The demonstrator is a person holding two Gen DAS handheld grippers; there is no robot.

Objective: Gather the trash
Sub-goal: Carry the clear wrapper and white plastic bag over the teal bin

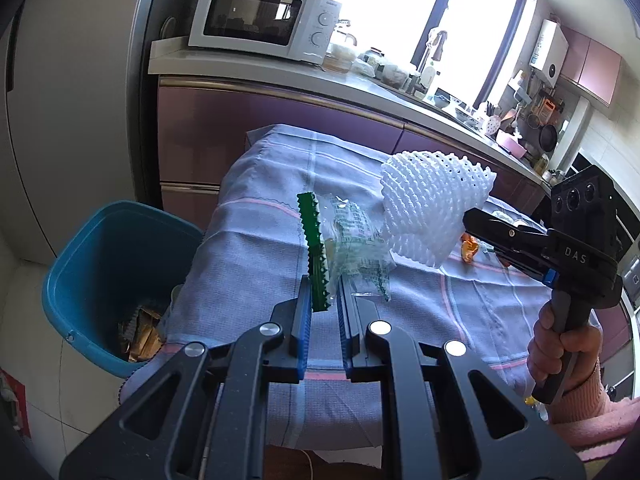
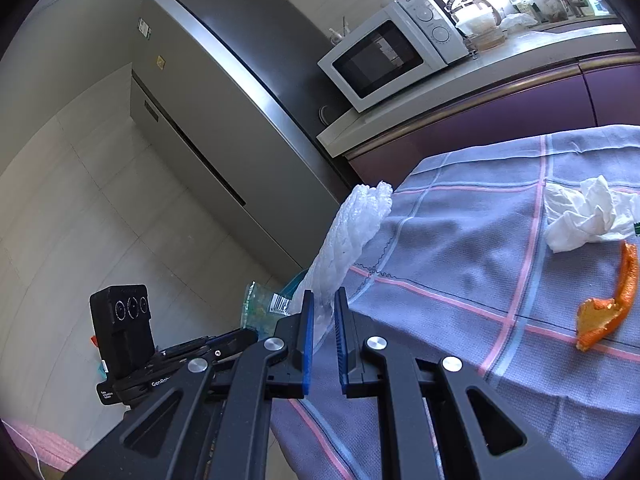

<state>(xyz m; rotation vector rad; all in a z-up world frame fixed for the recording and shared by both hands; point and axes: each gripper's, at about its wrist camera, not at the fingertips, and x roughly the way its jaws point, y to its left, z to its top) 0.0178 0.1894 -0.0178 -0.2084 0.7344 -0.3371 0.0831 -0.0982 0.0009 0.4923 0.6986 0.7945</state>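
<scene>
— Why hold both high?
— To carry them to the blue bin (image 1: 100, 276) beside the table (image 1: 256, 216). My right gripper (image 2: 323, 300) pinches the foam fruit net (image 2: 352, 236); my left gripper (image 1: 325, 294) pinches the green-edged clear wrapper (image 1: 344, 248).

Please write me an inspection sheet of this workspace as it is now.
Surface: table with blue checked cloth.
Job's things: green-edged clear plastic wrapper; white foam fruit net; crumpled white tissue; orange peel; blue plastic bin holding some trash.
Clutter: nothing seen.
Grippers: left gripper shut on wrapper; right gripper shut on net.
Cables: thin white cable on the floor.
Surroundings: white microwave, grey fridge, purple cabinets.
</scene>
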